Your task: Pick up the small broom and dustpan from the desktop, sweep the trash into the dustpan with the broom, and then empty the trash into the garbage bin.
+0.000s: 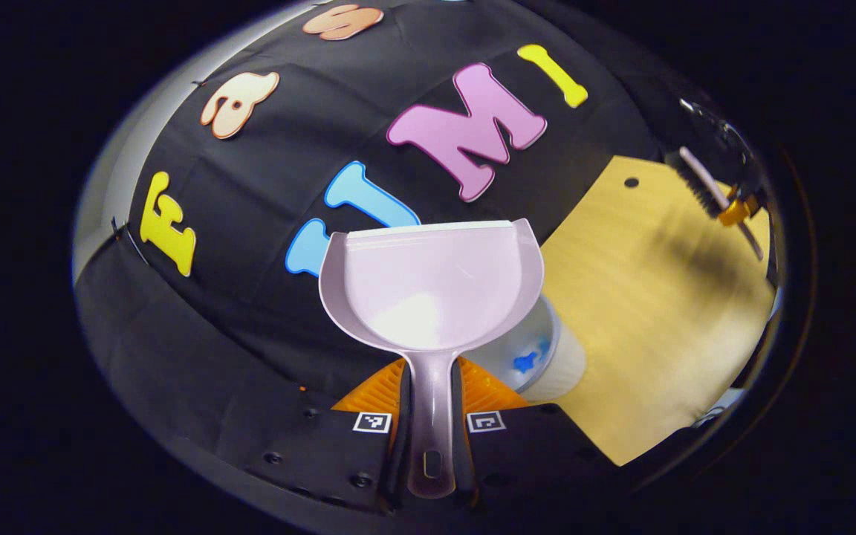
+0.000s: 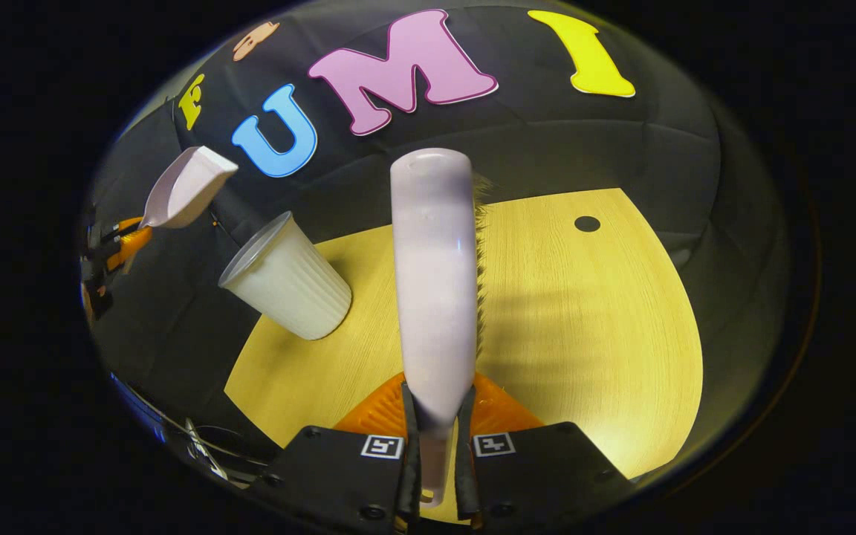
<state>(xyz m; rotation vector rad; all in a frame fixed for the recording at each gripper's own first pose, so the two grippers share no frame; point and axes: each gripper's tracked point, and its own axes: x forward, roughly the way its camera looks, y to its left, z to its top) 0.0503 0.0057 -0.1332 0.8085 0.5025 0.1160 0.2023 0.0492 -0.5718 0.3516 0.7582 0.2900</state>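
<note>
Plastic dustpan looks light and stiff; left gripper pinches its handle, right gripper clamps the broom handle.

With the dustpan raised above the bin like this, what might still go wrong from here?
The left gripper pinches only the dustpan by its thin handle, so the pan could twist. The garbage bin looks light and stands near the desktop edge; a bump could topple it. The right gripper holds the broom aloft, near nothing.
</note>
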